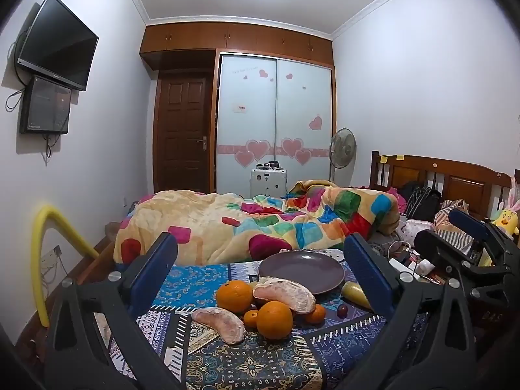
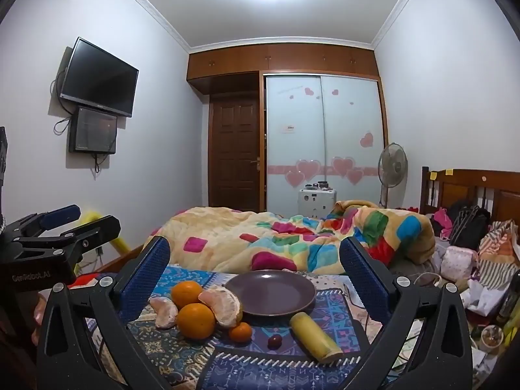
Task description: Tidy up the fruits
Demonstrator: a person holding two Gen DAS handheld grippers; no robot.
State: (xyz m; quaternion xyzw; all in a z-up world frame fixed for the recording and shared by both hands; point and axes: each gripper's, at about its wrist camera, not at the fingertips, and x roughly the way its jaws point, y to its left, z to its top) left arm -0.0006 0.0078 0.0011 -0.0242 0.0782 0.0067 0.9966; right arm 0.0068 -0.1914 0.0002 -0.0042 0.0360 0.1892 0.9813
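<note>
On a patterned cloth, a dark purple plate [image 1: 300, 271] [image 2: 269, 292] lies bare. In front of it sits a pile of fruit: two oranges [image 1: 274, 320] [image 2: 196, 320], two pomelo segments [image 1: 284, 294] [image 2: 221, 304], small tangerines [image 1: 251, 319] [image 2: 240, 331], a dark grape [image 1: 342, 310] [image 2: 274, 341] and a yellow banana piece [image 1: 356, 292] [image 2: 315, 334]. My left gripper [image 1: 260, 279] is open and empty, above the fruit pile. My right gripper [image 2: 255, 282] is open and empty, facing the plate and the fruit. Each gripper shows at the edge of the other's view.
A bed with a colourful blanket [image 1: 260, 221] [image 2: 292, 240] lies right behind the cloth. Bags and clutter [image 2: 471, 253] sit at the right by the headboard. A yellow foam tube [image 1: 42, 260] stands at the left wall.
</note>
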